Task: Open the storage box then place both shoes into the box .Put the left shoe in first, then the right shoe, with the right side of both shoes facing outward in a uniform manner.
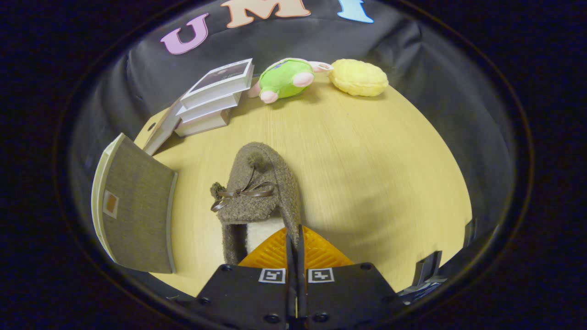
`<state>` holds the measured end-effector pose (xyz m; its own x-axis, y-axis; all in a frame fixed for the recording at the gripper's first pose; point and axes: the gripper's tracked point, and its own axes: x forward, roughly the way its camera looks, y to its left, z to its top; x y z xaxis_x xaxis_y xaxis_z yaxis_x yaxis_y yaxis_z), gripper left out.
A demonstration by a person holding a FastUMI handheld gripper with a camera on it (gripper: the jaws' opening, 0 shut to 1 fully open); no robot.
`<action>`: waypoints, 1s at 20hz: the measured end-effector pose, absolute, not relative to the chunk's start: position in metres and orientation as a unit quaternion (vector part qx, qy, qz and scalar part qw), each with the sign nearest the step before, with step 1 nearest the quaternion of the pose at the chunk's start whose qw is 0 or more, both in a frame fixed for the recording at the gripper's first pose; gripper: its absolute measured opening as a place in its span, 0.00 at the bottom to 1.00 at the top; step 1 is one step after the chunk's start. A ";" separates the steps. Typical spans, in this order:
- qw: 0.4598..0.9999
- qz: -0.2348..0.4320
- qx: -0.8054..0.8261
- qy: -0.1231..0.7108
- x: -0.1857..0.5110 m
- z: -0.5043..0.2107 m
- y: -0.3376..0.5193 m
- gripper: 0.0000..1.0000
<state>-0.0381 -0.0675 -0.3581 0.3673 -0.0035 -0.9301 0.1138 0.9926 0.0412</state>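
soft slipper pinched at the heel rim

the tongs [296, 233] are clenched nearly together, with a thin edge of the brown slipper [259, 192] seemingly caught between them at its heel opening; whether both fingers truly press on the fabric i cannot tell for sure. the slipper sits just ahead of the fingers, toe pointing to 12 o'clock, a little bow across its top and pale lining showing inside. whether it rests on the desk [367, 174] or hangs just above it is unclear.

the storage box [135, 211] stands at 9 o'clock from the slipper, its fabric-covered lid or flap tilted up. a stack of books [213, 98], a green plush toy [284, 79] and a yellow cushion-like thing [358, 77] lie far off toward 12 o'clock.

the slipper looks light, fuzzy and floppy. i judge a grip on the heel collar holds well, since the fleece is not slippery, but the toe may droop and swing.
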 end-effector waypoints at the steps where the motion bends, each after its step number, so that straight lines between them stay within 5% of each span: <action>1: 0.827 -0.038 0.053 0.558 -0.038 -0.354 -0.064 0.04; 20: 0.839 -0.071 0.140 0.521 -0.047 -0.231 0.022 0.04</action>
